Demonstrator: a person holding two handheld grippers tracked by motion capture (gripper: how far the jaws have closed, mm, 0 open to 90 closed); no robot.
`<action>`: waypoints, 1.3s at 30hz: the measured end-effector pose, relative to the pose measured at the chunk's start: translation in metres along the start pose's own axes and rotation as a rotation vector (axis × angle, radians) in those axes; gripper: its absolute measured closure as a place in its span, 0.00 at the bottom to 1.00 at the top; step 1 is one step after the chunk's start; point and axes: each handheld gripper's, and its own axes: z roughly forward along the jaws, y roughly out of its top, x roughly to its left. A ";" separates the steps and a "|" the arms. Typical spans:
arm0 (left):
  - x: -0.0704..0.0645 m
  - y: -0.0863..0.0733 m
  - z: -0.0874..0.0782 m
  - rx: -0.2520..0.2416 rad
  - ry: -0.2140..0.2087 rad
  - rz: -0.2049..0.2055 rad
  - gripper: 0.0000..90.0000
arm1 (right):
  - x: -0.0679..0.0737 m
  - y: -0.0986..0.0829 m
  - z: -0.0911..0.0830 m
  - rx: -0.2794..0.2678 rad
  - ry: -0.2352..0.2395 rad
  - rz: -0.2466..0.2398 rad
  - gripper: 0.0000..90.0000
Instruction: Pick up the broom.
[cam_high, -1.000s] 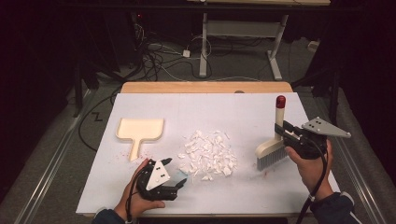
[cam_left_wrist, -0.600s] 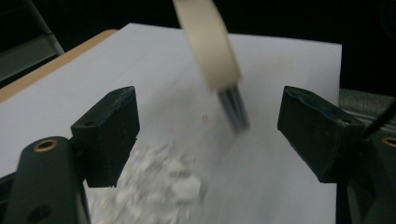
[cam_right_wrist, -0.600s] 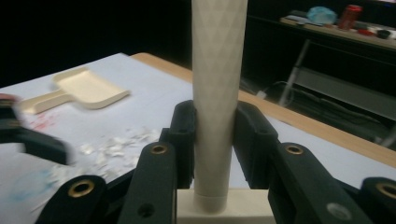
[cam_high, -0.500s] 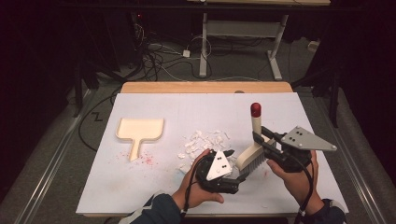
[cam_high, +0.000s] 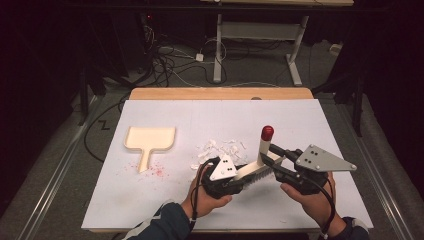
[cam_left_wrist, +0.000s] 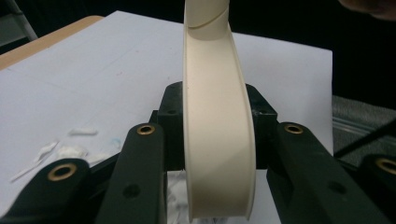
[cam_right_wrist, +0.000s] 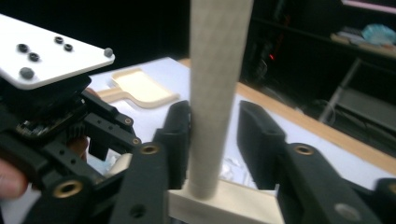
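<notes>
A cream brush (cam_high: 261, 149) with a red-tipped handle stands tilted over the white table (cam_high: 300, 117), its head (cam_high: 251, 173) low and to the left. My right gripper (cam_high: 276, 155) is shut on the handle (cam_right_wrist: 215, 93), which rises between its jaws. My left gripper (cam_high: 239, 179) is shut on the brush head (cam_left_wrist: 217, 140), a cream band held between its jaws. In the right gripper view the left gripper (cam_right_wrist: 60, 126) sits close by on the left. A pile of white scraps (cam_high: 220, 149) lies just beyond the left gripper.
A cream dustpan (cam_high: 150, 139) lies flat at the table's left, handle toward me, also visible in the right gripper view (cam_right_wrist: 142, 88). Red specks (cam_high: 156, 171) mark the table beside its handle. A wooden strip (cam_high: 220, 93) runs along the far edge.
My right gripper brought the brush from the right edge toward the middle and tilted it. My left gripper swept from the lower left to the brush head and closed on it.
</notes>
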 end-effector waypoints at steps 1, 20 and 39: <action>0.005 -0.002 -0.009 0.015 -0.012 0.008 0.72 | -0.001 0.000 -0.001 -0.011 0.016 -0.012 0.64; 0.003 -0.012 -0.049 0.134 -0.229 0.230 0.72 | 0.020 -0.041 0.041 0.343 0.440 -0.259 0.48; 0.027 -0.029 -0.085 0.040 0.128 0.189 0.23 | -0.003 -0.043 0.040 0.244 0.332 -0.073 0.75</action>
